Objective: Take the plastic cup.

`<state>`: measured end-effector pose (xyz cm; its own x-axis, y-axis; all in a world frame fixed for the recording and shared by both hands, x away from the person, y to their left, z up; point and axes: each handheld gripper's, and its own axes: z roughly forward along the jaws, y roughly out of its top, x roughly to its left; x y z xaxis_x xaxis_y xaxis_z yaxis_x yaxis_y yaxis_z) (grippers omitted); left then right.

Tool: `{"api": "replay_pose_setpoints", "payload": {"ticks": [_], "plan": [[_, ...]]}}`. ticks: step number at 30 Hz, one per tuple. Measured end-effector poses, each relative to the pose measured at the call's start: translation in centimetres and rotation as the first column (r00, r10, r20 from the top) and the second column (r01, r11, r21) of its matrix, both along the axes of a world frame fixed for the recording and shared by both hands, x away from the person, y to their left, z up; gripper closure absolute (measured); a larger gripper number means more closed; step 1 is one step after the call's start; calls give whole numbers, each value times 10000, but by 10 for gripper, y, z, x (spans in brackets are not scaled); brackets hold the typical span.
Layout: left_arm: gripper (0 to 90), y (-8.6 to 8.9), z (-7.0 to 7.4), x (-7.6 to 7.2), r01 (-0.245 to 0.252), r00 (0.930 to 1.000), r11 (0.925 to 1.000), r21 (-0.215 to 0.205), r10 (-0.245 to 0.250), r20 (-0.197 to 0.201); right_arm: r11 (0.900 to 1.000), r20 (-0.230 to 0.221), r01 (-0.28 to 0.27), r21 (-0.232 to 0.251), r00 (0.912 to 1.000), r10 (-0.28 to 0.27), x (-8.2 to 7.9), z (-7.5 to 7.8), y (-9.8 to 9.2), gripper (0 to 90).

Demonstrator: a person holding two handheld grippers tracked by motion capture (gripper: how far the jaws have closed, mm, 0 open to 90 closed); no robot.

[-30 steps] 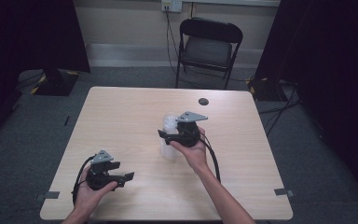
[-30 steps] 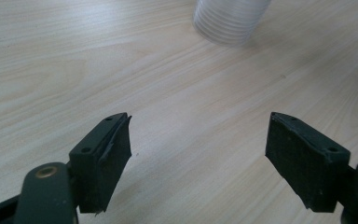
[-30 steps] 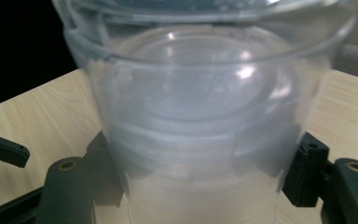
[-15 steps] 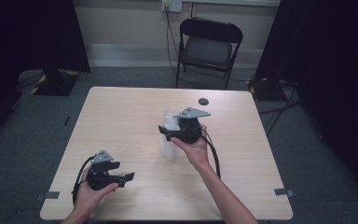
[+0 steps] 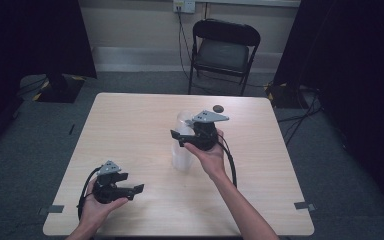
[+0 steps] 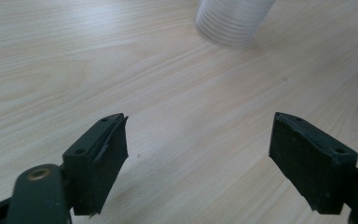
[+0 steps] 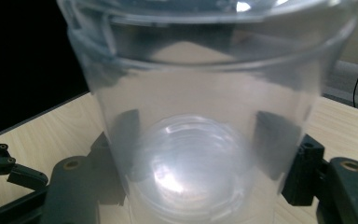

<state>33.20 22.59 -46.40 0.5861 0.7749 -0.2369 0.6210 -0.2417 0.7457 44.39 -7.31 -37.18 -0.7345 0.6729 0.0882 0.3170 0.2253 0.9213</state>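
A clear plastic cup (image 5: 184, 121) sits between the jaws of my right gripper (image 5: 179, 139) above the table's middle, and the jaws have just been closing on it. In the right gripper view the cup (image 7: 205, 116) stands upright, and both pads (image 7: 127, 133) press on its wall. Below it a stack of clear cups (image 5: 182, 157) stands on the table. My left gripper (image 5: 130, 190) rests low at the front left, open with nothing between its jaws. In the left gripper view (image 6: 198, 154) the ribbed base of the stack (image 6: 233, 21) stands ahead.
A small dark round thing (image 5: 218, 108) lies near the wooden table's (image 5: 130, 125) far edge. A black folding chair (image 5: 223, 50) stands behind the table. Black curtains hang on both sides. The other gripper (image 7: 0, 163) shows low at the left of the right gripper view.
My right gripper has risen a little with the clear cup, which has drawn up from the stack. The left gripper has stayed in place.
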Motion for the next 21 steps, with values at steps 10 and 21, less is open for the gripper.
{"api": "replay_pose_setpoints", "payload": {"ticks": [10,21], "plan": [[269,-2,1,-3,200,9991,9998,80,-203,384,9998,106,-42,217,9999,40,-2,8,2,320],[248,-5,2,-2,373,9988,9993,-16,-372,318,9988,96,17,489,10000,-22,-5,17,-1,329]]}}
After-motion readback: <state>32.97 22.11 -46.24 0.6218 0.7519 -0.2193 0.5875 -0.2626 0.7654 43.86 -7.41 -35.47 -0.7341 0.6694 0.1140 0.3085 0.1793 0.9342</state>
